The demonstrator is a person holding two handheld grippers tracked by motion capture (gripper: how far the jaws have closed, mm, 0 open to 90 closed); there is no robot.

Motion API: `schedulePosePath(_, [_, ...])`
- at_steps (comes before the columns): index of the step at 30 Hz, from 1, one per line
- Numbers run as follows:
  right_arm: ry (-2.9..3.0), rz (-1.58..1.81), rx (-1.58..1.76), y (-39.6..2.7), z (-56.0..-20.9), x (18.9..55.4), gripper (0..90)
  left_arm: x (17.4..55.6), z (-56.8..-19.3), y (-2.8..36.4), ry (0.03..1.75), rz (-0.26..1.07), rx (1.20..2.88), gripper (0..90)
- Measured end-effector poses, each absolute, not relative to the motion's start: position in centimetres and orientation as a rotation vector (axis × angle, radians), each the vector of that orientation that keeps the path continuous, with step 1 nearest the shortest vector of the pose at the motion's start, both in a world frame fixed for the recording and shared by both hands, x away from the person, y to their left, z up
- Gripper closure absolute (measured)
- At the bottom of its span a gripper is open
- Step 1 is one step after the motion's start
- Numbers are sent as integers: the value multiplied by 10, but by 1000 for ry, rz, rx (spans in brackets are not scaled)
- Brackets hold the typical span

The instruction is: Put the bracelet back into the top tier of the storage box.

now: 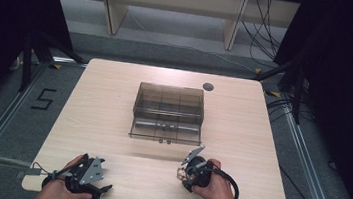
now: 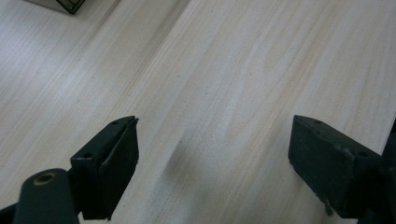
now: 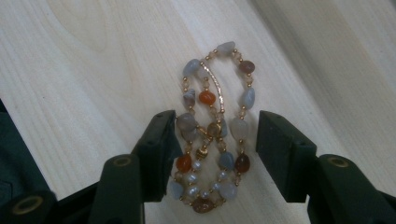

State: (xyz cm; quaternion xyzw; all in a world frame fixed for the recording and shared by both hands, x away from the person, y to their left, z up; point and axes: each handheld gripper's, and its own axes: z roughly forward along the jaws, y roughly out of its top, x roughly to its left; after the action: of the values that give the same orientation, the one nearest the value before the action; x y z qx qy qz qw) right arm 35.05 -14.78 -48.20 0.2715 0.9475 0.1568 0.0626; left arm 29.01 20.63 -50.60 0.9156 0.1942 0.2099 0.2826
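Jaws on your left gripper (image 1: 86, 177) stand wide apart with nothing between them, only bare wood grain of the pale wooden counter (image 2: 243, 74) showing in the gap in the left gripper view; your hand keeps that gripper low at the near left corner of the counter. Moving right, the smoky transparent plastic box with inner dividers (image 1: 168, 112) sits at the middle of the counter, well apart from both grippers. Further right, your right gripper (image 1: 191, 170) is tilted down toward the counter just in front of that box. In the right gripper view its jaws stand about half open, one on each side of the beaded bracelet of grey, orange and brown stones with small pearls and gold links (image 3: 214, 126), which lies coiled flat on the counter. The left jaw is touching or nearly touching the beads on its side, while a narrow gap shows between the right jaw and the beads, so the bracelet is not yet clamped.
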Motion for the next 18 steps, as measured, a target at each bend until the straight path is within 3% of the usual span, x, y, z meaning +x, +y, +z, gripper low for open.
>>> schedulePosePath(7, [2893,477,833,-145,-483,352,548,290,-506,206,518,558,2452,161])
schedulePosePath(18, [2937,417,813,-143,-479,355,747,290,-506,206,516,554,2453,161])
